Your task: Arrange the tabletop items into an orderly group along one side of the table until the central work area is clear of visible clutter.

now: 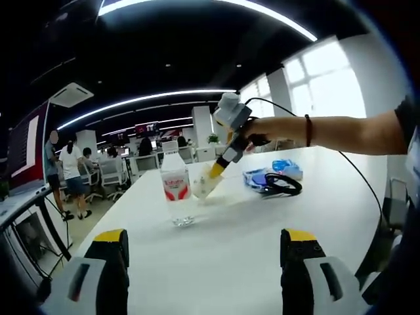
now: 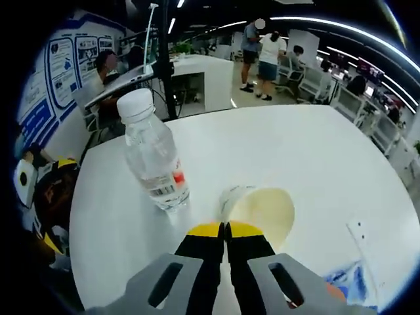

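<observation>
White table (image 1: 262,236), water bottle (image 1: 175,187), cup (image 2: 257,209): the cup being shifted aside.
Right gripper (image 2: 225,229), jaws pressed together on the cup's rim beside the bottle; left gripper (image 1: 205,246) gapes wide, empty. Advisably, move the cup low and slowly, clear of the bottle, toward the blue packets (image 1: 272,172).

Yellow-tipped black fingers (image 1: 300,244), grey bases

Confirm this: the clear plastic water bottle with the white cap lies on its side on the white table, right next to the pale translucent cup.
Not quite. The clear plastic water bottle with the white cap stands upright on the white table, as the right gripper view shows. It is indeed right next to the pale translucent cup.
</observation>
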`<state>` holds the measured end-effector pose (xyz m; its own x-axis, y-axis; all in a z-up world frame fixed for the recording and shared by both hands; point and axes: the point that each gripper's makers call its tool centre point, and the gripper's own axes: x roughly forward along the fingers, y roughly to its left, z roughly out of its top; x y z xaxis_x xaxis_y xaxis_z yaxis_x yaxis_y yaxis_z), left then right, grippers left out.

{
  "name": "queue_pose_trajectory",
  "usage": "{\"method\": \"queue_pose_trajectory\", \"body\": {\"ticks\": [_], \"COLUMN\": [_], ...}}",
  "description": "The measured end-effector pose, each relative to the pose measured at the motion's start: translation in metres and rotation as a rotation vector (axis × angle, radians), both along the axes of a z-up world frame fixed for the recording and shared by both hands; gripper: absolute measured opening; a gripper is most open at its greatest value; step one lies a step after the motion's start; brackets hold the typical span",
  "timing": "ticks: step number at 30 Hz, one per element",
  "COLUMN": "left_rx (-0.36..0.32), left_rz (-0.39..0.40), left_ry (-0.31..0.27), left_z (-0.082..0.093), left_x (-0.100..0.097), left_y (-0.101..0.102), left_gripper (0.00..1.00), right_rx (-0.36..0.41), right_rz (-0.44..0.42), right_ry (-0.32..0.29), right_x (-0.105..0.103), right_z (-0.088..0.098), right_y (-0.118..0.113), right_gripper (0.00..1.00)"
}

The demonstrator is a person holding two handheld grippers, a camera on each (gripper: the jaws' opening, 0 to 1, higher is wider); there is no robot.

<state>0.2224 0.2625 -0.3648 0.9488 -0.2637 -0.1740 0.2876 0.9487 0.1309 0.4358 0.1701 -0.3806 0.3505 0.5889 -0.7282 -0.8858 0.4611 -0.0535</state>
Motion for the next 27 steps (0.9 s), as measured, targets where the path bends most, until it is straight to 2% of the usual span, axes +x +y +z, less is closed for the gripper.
{"method": "queue_pose_trajectory", "body": {"ticks": [3, 7, 11, 17, 27], "left_rx": [0.002, 0.005, 0.004, -0.002, -0.005], "left_rz": [0.004, 0.006, 0.008, 0.006, 0.010], "left_ry": [0.000, 0.005, 0.003, 0.004, -0.002], "left_z": [0.000, -0.001, 0.000, -0.002, -0.001], "left_x": [-0.001, -0.002, -0.003, -0.003, -0.005], "left_y": [0.001, 0.002, 0.003, 0.002, 0.004], "left_gripper": [0.95, 0.95, 0.95, 0.95, 0.95], "right_rx": [-0.033, -0.046, -0.099, -0.160, -0.181], "right_rz": [0.002, 0.008, 0.025, 0.055, 0.067], "right_ry": [-0.018, -0.009, -0.014, 0.033, 0.035], "right_x": [0.001, -0.001, -0.002, -0.009, -0.013], "right_z": [-0.001, -0.002, -0.003, -0.007, -0.005], "right_y": [-0.004, -0.006, -0.009, -0.010, -0.009], "right_gripper": [0.00, 0.00, 0.00, 0.00, 0.00]}}
